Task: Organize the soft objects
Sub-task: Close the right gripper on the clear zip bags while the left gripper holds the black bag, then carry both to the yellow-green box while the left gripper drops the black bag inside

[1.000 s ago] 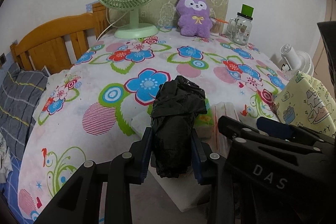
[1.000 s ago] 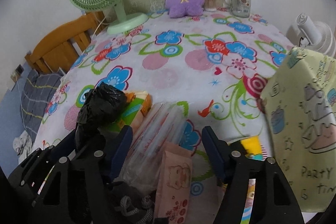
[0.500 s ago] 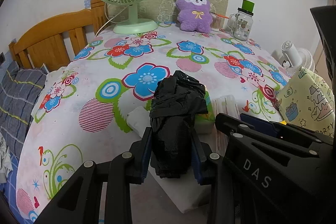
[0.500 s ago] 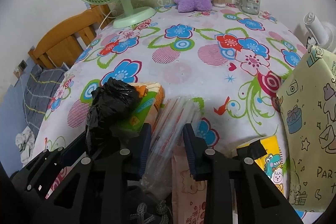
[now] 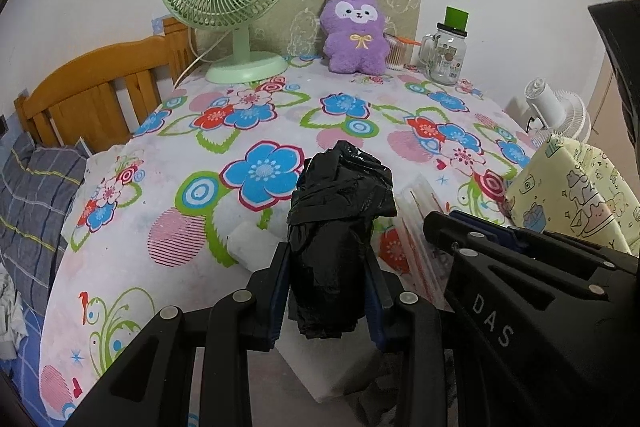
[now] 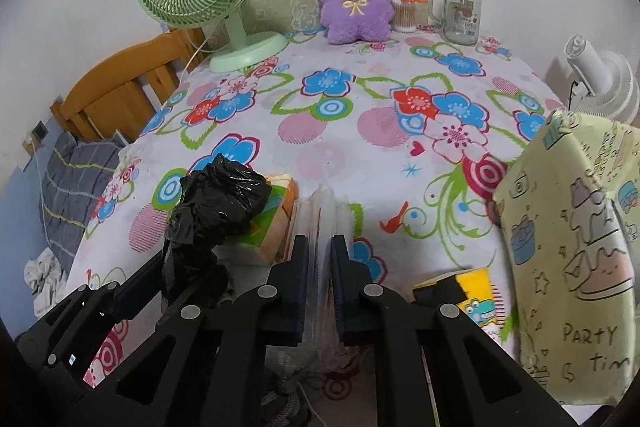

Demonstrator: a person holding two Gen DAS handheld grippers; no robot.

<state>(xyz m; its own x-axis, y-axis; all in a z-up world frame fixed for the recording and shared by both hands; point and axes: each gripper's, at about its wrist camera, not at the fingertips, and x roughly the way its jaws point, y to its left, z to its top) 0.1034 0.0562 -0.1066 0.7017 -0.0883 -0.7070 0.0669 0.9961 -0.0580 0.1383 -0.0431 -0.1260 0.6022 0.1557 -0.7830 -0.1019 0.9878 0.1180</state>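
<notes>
While a rolled black plastic bag (image 5: 340, 227) is squeezed tight in the left gripper (image 5: 326, 291), a clear plastic pack (image 6: 320, 227) is pinched by the right gripper (image 6: 320, 287). Its jaws have just been closing on the pack. Just left of it, a green and orange tissue pack (image 6: 276, 219) is seen.

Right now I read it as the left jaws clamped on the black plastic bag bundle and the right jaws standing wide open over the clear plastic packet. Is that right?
Not quite. The right gripper is not wide open: its jaws have just closed and now pinch the clear plastic packet, as the right wrist view shows. The rest holds: the left gripper is clamped on the black plastic bag bundle.
</notes>
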